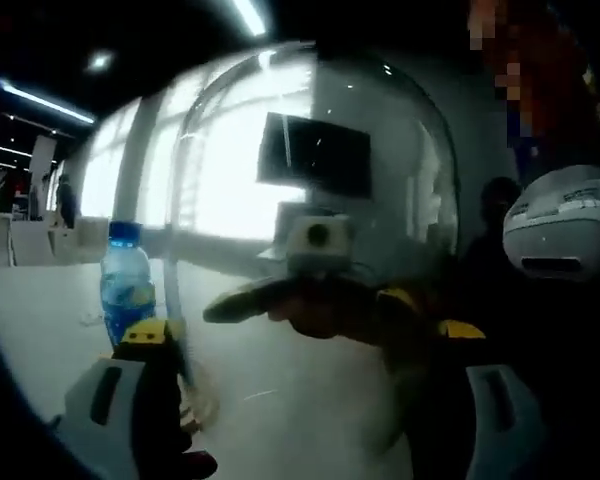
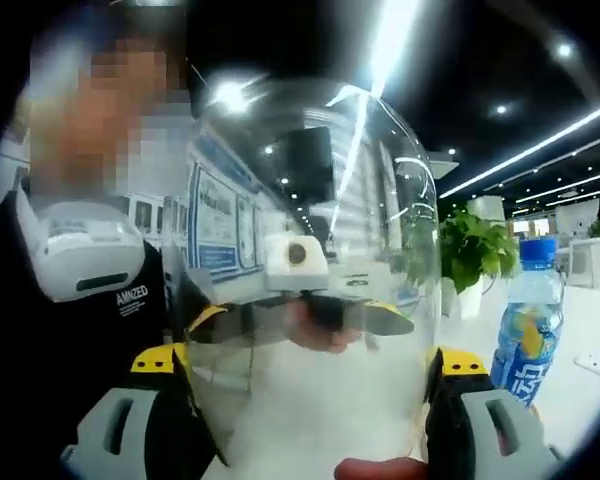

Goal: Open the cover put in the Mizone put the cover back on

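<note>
The clear cover [image 1: 315, 200] blurs the opposite tool [image 1: 320, 290] behind it.

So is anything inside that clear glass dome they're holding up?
The clear glass dome cover looks empty inside; through it the other gripper shows. The blue-capped Mizone bottle stands outside, on the white table. Its lower rim is cut off.

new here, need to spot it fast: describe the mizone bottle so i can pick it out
On the white table, beside the big clear dome cover held between the two grippers, stands a small bottle. Its blue cap and blue-and-yellow label set it apart from the green plant behind.
</note>
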`<state>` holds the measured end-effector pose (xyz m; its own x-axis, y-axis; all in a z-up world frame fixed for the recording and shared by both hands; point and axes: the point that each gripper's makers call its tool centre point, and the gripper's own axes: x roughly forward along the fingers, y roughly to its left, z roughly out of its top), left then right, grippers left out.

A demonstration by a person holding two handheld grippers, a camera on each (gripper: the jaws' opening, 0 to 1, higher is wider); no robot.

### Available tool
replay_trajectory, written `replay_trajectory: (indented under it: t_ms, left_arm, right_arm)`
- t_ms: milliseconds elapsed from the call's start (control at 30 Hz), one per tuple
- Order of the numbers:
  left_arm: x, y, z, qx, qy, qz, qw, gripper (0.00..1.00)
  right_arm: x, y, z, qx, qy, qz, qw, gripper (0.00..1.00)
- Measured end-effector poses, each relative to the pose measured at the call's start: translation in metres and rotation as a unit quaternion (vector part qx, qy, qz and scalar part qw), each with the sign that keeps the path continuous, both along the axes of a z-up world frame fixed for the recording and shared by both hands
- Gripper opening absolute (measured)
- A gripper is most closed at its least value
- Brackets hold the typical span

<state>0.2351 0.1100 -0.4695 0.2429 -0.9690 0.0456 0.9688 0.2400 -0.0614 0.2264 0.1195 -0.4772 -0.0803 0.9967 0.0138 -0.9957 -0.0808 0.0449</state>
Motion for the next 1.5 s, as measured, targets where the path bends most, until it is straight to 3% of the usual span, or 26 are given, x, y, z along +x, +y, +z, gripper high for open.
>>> replay_trajectory:
  t_ms: [133, 567, 800, 1100, 1267, 1500]
  left_arm:
    - [-0.004, -0.002, 0.009, 0.019, -0.005, -0.003, 0.9998, 0.86]
    - [-0.006, -0.004, 0.049, 0.023, -0.024, -0.006, 0.9994, 0.86]
    - [-0.003, -0.003, 0.071, 0.047, -0.033, -0.007, 0.9983, 0.86]
    - [0.004, -0.006, 0.1, 0.061, -0.041, -0.006, 0.9973, 0.86]
    - [0.016, -0.005, 0.128, 0.068, -0.066, -0.006, 0.9955, 0.86]
    - [0.036, 0.0, 0.163, 0.068, -0.075, -0.006, 0.9949, 0.87]
  right_arm:
    - [-0.002, -0.003, 0.008, -0.003, -0.009, 0.0, 1.0, 0.9]
    - [-0.007, -0.004, 0.051, 0.009, -0.03, -0.007, 0.9995, 0.9]
    - [-0.004, -0.001, 0.07, 0.005, -0.041, -0.005, 0.9991, 0.9]
    - [0.008, -0.002, 0.103, 0.019, -0.051, -0.005, 0.9985, 0.9]
    - [0.019, -0.001, 0.129, 0.019, -0.075, -0.006, 0.997, 0.9]
    - [0.04, 0.004, 0.165, 0.026, -0.083, -0.008, 0.9962, 0.9]
